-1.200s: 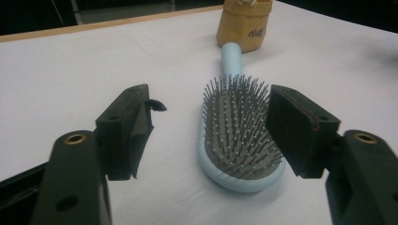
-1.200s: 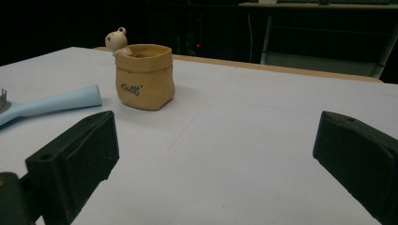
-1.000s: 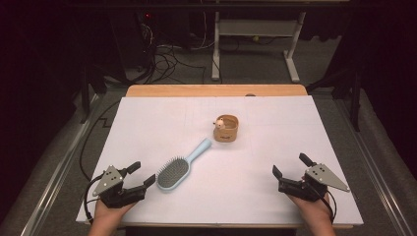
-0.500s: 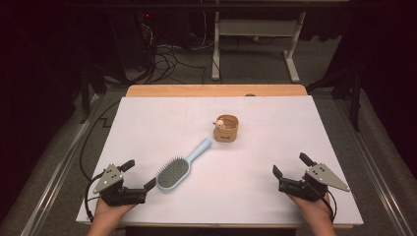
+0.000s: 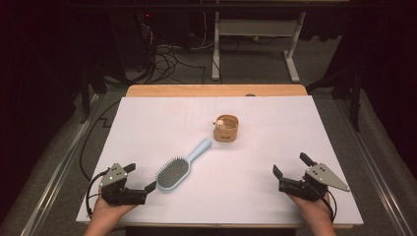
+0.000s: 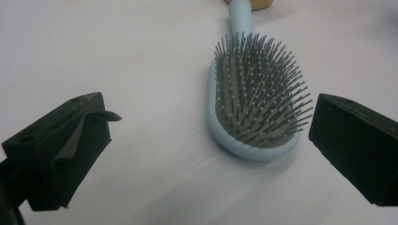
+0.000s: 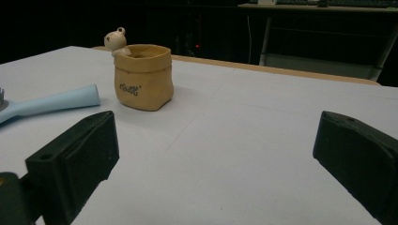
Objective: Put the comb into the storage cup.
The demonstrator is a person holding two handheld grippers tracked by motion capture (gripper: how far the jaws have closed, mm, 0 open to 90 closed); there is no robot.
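A light blue hairbrush (image 5: 179, 167) lies bristles up on the white table cover, its handle pointing toward a small tan pot (image 5: 225, 129) with a bear figurine on its rim. My left gripper (image 5: 141, 177) rests open at the front left, and the brush head (image 6: 256, 103) lies just ahead between its jaws without touching them. At the front right my right gripper (image 5: 290, 164) is open and holds nothing. It faces the pot (image 7: 143, 77) and the tip of the brush handle (image 7: 51, 103), both well ahead of its jaws.
The white cover (image 5: 162, 123) spans the table, with a strip of bare wood (image 5: 216, 90) at the far edge. Beyond it, a white desk frame (image 5: 255, 44) and cables (image 5: 167, 59) sit on the dark floor.
My left gripper has shifted slightly toward the front edge near the brush head. The right gripper, brush and pot have stayed put.
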